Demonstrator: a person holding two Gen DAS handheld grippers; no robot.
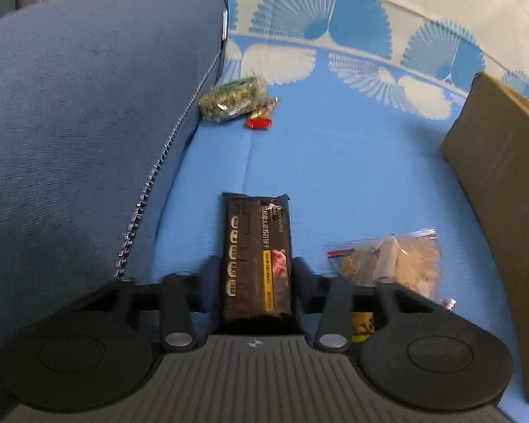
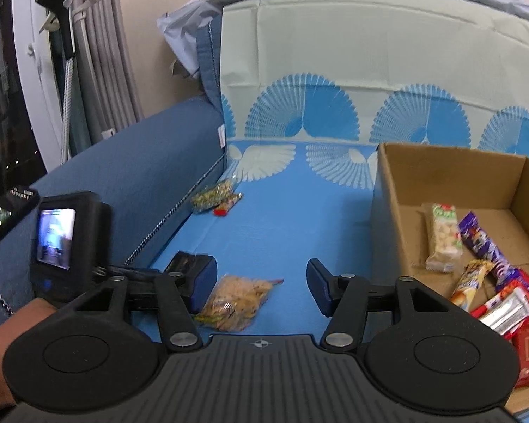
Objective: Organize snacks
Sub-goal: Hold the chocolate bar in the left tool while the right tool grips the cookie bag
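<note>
- Our left tool point(image 1: 257, 275) clasps the dark biscuit pack point(image 1: 256, 257) by its sides; we keep it clenched and lift
- Our right tool point(image 2: 261, 282) hangs released, the cardboard box point(image 2: 451, 176) to its right

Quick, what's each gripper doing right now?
Left gripper: fingers closed on the dark snack bar.
Right gripper: open, holding nothing.

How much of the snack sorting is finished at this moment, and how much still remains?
Done: several snacks lie in the cardboard box. In hand: the left gripper has the dark biscuit pack between its fingers. The right gripper is open and empty. Left: the clear cracker bag, green snack bag and red candy.
</note>
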